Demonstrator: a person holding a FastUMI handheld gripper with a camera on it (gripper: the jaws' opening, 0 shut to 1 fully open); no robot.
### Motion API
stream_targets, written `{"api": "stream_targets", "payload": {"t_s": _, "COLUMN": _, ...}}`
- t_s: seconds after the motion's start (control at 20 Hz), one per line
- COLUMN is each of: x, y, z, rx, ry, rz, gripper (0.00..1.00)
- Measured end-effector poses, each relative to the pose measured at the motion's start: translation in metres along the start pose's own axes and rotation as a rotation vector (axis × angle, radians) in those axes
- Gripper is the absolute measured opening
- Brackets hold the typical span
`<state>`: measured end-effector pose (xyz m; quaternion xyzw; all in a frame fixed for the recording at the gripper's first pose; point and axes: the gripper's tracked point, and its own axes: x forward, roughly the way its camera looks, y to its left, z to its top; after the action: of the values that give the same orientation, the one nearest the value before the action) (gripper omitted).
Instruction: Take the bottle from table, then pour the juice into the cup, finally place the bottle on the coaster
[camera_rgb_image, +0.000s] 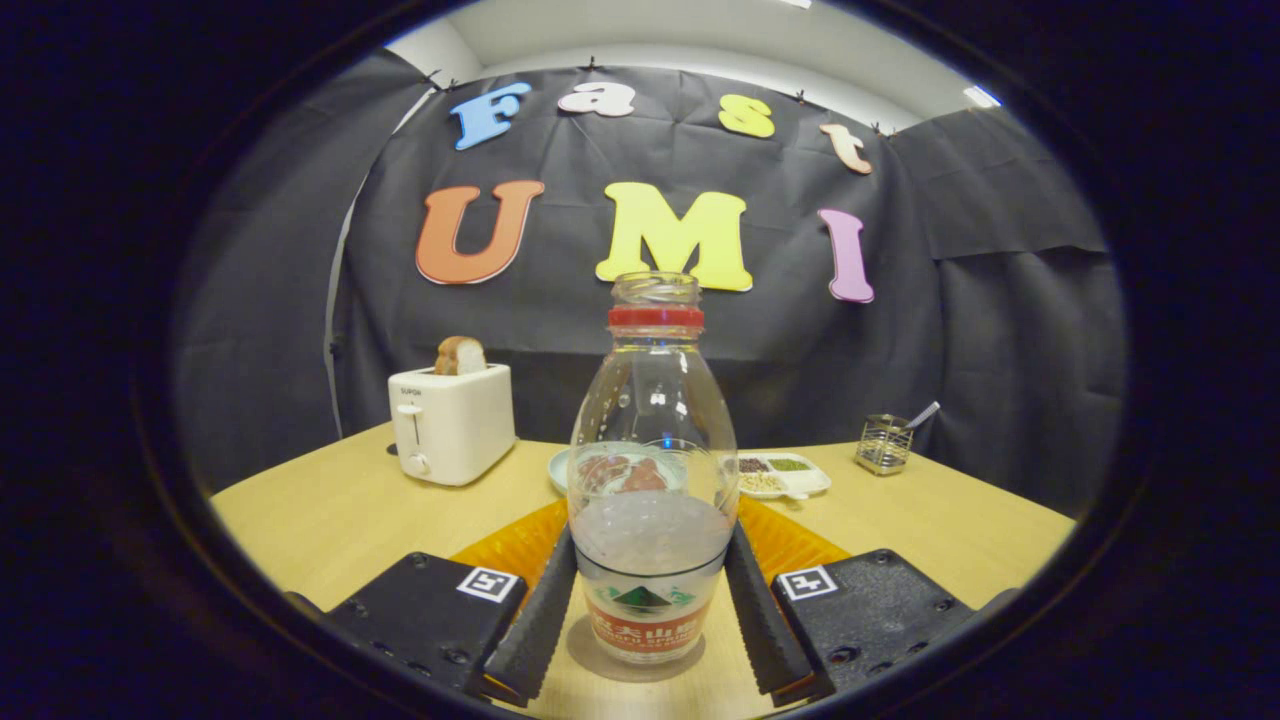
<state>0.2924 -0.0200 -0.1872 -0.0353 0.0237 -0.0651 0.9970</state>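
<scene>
We see the open-necked bottle standing upright on the tabletop, dead centre between our gripper's 2 fingers, which flank its lower body closely; whether they press it we cannot tell. The orange coaster lies just beyond.

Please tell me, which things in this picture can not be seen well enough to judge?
- Orange coaster: mostly hidden behind the bottle and the fingers, gripper view.
- Plate: its food is blurred through the bottle.
- Divided tray: contents too small to name.
- Bottle's base contact: table or coaster, unclear.
</scene>
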Motion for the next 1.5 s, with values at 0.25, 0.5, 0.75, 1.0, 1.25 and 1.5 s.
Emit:
{"api": "stream_targets", "payload": {"t_s": 0.25, "x": 0.002, "y": -0.003, "z": -0.010, "rx": -0.011, "ry": 0.016, "rz": 0.001, "gripper": 0.82}}
{"api": "stream_targets", "payload": {"t_s": 0.5, "x": -0.013, "y": 0.004, "z": 0.008, "rx": 0.016, "ry": -0.004, "rz": 0.043, "gripper": 0.96}}
{"api": "stream_targets", "payload": {"t_s": 0.75, "x": -0.052, "y": 0.002, "z": 0.058, "rx": -0.015, "ry": -0.059, "rz": 0.011, "gripper": 0.99}}
{"api": "stream_targets", "payload": {"t_s": 1.0, "x": -0.105, "y": -0.008, "z": 0.105, "rx": -0.014, "ry": -0.068, "rz": 0.027, "gripper": 0.99}}
{"api": "stream_targets", "payload": {"t_s": 1.25, "x": -0.175, "y": -0.030, "z": 0.155, "rx": -0.055, "ry": -0.094, "rz": 0.037, "gripper": 0.99}}
{"api": "stream_targets", "payload": {"t_s": 1.5, "x": -0.247, "y": -0.060, "z": 0.169, "rx": -0.051, "ry": -0.138, "rz": 0.014, "gripper": 0.99}}
